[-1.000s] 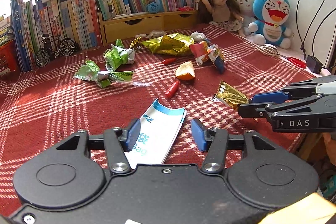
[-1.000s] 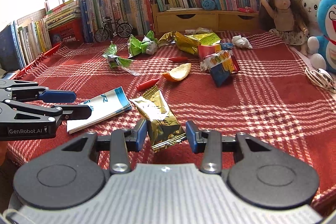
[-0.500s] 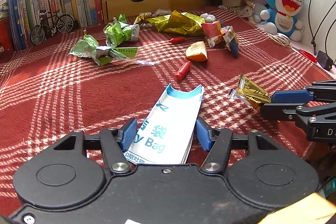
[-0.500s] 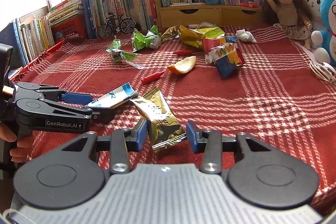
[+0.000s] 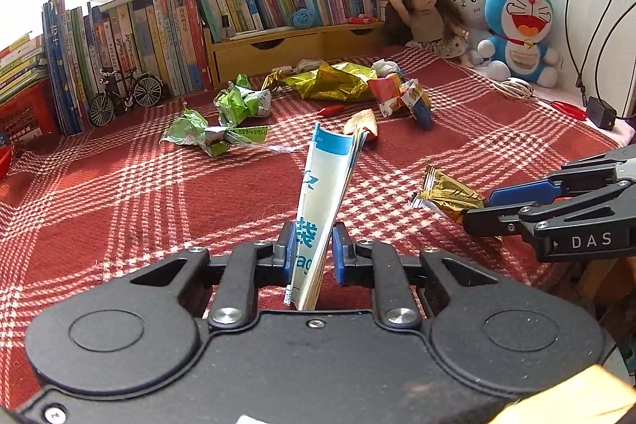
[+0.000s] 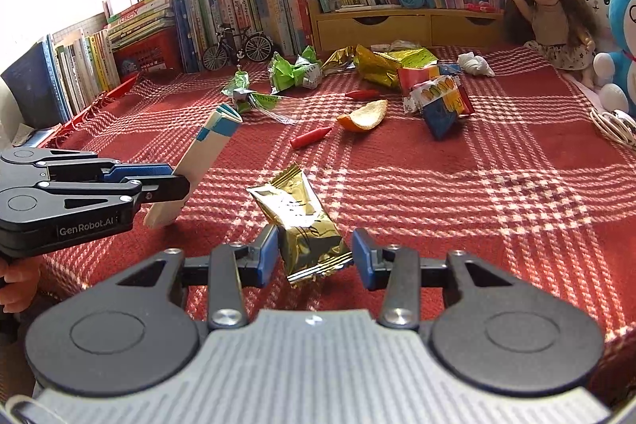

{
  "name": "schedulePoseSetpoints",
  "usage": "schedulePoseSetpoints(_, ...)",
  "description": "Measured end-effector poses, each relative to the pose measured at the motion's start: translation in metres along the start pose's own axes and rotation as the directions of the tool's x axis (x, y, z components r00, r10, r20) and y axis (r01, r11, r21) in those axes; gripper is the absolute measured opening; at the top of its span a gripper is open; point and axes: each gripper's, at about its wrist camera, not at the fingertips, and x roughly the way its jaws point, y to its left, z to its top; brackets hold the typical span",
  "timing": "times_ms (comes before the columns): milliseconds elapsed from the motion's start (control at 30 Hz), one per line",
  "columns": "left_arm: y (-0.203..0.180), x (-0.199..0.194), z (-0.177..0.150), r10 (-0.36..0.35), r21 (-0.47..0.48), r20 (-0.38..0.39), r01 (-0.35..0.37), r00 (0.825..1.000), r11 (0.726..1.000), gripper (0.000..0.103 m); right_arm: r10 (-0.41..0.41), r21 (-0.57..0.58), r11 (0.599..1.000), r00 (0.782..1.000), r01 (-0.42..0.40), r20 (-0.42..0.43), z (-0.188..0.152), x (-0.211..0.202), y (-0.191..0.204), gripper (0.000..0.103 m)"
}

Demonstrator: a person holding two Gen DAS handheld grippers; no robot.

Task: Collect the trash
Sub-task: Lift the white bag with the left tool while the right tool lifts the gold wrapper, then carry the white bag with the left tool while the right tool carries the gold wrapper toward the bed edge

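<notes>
Left claw [image 5: 311,250] has just closed, clamped on white-blue paper bag [image 5: 322,201], tilted up; right claw [image 6: 313,252] part open around gold wrapper [image 6: 298,221], pads seemingly not pressing; orange peel [image 6: 363,116] beyond wrapper.

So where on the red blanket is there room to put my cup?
Bare checked blanket lies right of the gold wrapper, before the white cable. More is left, before the toy bicycle. It is crowded from the green wrappers to the gold foil bag.
</notes>
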Motion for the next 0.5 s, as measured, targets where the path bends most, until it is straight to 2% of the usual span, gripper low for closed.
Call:
schedulePoseSetpoints(133,-0.004,-0.011,-0.004,-0.018,0.006,0.001,0.018,1.0,1.0,0.019,0.002,0.0,1.0,1.0,-0.002,-0.006,-0.004,-0.001,0.002,0.05)
schedulePoseSetpoints(200,-0.005,-0.011,-0.005,-0.015,0.032,0.01,0.014,1.0,0.999,0.028,0.002,0.003,1.0,1.0,-0.002,-0.011,-0.005,0.0,0.003,0.05)
schedulePoseSetpoints(367,-0.005,0.005,-0.002,-0.028,0.043,-0.009,0.029,1.0,0.999,0.036,-0.001,0.008,1.0,1.0,0.002,-0.017,-0.006,0.004,0.005,0.05)
schedulePoseSetpoints(500,0.002,0.026,0.004,-0.05,0.004,-0.049,0.051,0.998,0.999,0.038,-0.019,-0.005,1.0,1.0,0.019,-0.014,-0.005,0.005,0.007,0.05)
